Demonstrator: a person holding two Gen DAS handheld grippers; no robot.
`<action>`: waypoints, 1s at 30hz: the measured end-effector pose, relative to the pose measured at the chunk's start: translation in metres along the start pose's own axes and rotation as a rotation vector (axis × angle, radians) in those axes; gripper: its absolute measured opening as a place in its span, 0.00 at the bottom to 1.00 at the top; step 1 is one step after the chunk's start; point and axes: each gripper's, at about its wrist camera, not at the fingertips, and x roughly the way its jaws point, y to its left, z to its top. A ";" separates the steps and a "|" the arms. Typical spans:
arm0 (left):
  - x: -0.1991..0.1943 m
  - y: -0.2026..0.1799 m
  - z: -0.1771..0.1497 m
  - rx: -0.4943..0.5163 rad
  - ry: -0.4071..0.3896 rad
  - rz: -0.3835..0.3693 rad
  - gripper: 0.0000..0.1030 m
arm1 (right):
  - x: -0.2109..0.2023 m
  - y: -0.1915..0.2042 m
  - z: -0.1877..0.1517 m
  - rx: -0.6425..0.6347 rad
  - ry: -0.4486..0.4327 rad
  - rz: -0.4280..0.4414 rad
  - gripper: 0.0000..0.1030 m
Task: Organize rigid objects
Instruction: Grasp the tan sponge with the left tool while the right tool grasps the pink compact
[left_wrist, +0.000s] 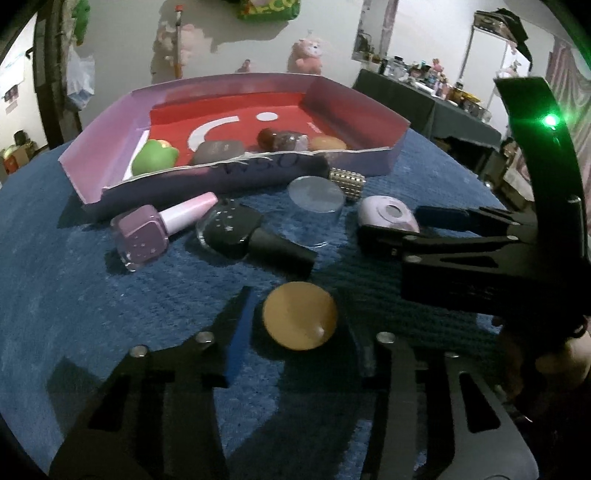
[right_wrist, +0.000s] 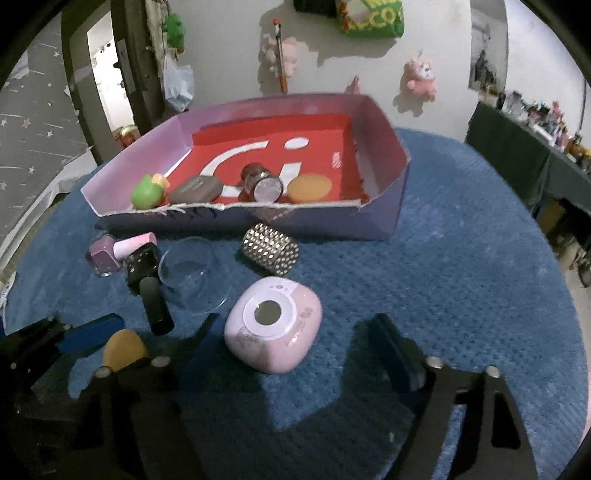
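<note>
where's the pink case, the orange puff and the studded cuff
pink case (right_wrist: 272, 325), right wrist view, on its top face
orange puff (left_wrist: 299, 320), left wrist view, on its flat face
studded cuff (right_wrist: 270, 249), right wrist view, on its studded side

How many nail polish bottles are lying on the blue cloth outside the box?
2. The purple nail polish bottle with a pink cap lies beside the box's front wall; the black nail polish bottle lies just right of it. Others could be hidden inside the box.

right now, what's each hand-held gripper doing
Left hand-held gripper: open, fingers either side of the orange sponge, not closed on it.
Right hand-held gripper: open around the pink case, holding nothing.
</note>
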 end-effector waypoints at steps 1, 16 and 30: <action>0.000 -0.001 0.000 0.006 0.001 -0.004 0.35 | -0.001 0.001 0.001 -0.005 -0.001 0.002 0.76; -0.015 0.019 0.016 -0.045 -0.041 0.008 0.34 | -0.028 0.019 0.003 -0.083 -0.090 0.022 0.55; -0.031 0.027 0.036 -0.039 -0.093 0.025 0.34 | -0.033 0.022 0.019 -0.089 -0.103 0.034 0.55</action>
